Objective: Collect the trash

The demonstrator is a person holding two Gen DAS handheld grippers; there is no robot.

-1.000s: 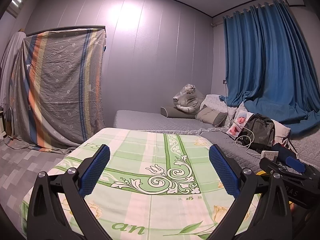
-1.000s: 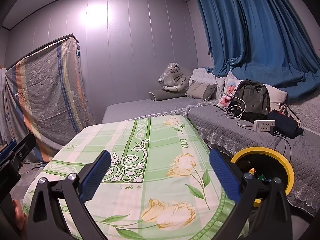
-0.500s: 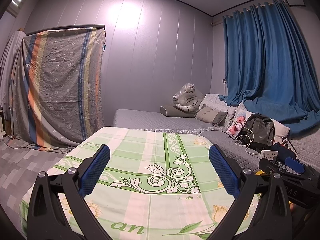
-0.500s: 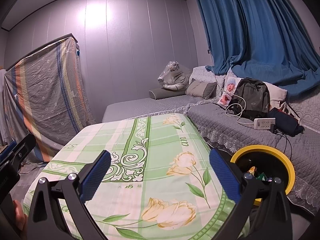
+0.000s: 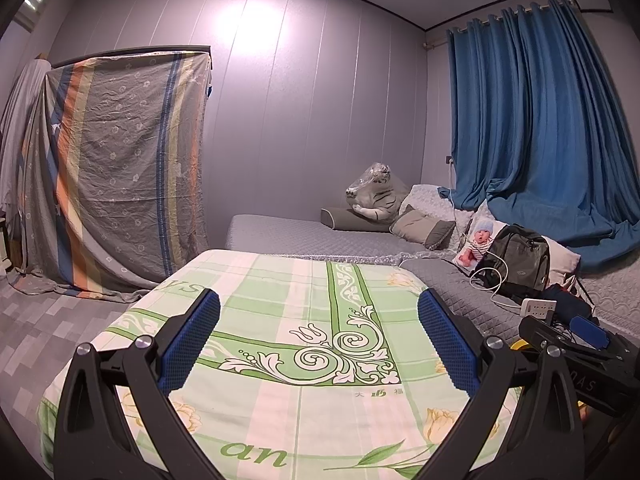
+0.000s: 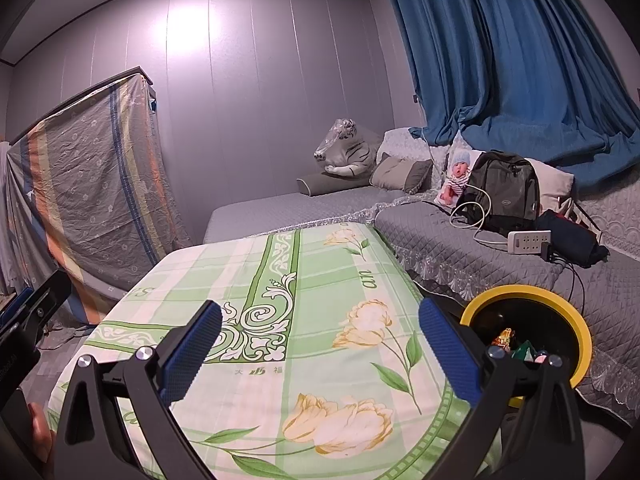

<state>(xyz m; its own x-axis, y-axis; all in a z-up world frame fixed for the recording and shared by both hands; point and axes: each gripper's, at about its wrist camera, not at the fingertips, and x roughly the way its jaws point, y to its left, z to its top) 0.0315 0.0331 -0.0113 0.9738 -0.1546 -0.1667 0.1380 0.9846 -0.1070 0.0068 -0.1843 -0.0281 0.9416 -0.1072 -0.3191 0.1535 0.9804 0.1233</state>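
Both grippers, left [image 5: 319, 338] and right [image 6: 320, 346], fingers spread and empty above the green floral-clothed desk [image 6: 280, 280]; we judge the crinkly foil wrappers [image 6: 516, 344] in the yellow-rimmed black bin [image 6: 576, 320] at right light, slippery, best pinched at an edge.

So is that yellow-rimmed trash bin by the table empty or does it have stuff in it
Not empty. The right wrist view looks down into the yellow-rimmed bin, and a few colorful wrappers lie at its dark bottom. How full, cannot tell.
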